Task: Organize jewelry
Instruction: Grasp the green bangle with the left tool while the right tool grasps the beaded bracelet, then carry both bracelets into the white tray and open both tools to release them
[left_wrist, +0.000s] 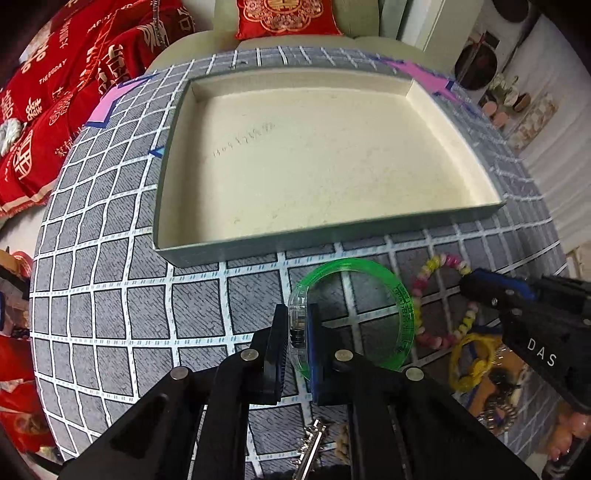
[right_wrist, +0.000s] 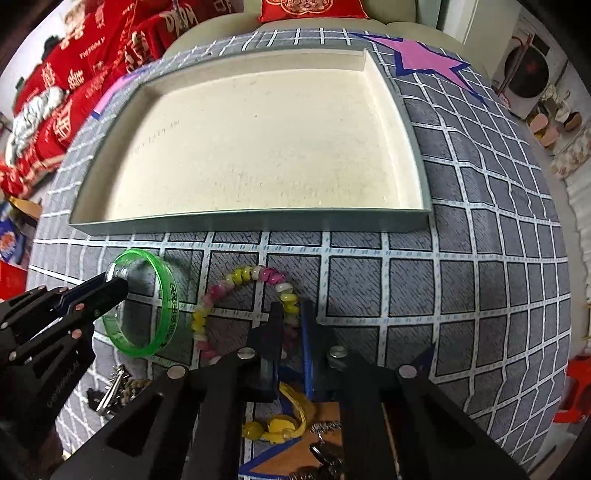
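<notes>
A clear green bangle (left_wrist: 402, 302) lies on the grey checked cloth in front of the tray. My left gripper (left_wrist: 297, 325) is shut on the bangle's near-left rim, which stands between the two pads. In the right wrist view the same bangle (right_wrist: 166, 295) is at the left, with the left gripper (right_wrist: 119, 286) clamped on its edge. A pink and yellow bead bracelet (right_wrist: 236, 277) lies beside the bangle. My right gripper (right_wrist: 291, 319) is shut on the bracelet's right side. From the left wrist the right gripper (left_wrist: 466, 282) shows pinching that bracelet (left_wrist: 439, 264).
A shallow cream-lined tray (left_wrist: 314, 236) (right_wrist: 258, 223) lies just beyond the jewelry. A yellow bracelet (right_wrist: 280, 424) (left_wrist: 476, 362), darker beads and metal pieces (right_wrist: 110, 391) crowd the near edge. Pink star marks (right_wrist: 424, 55) sit on the cloth; red cushions are behind.
</notes>
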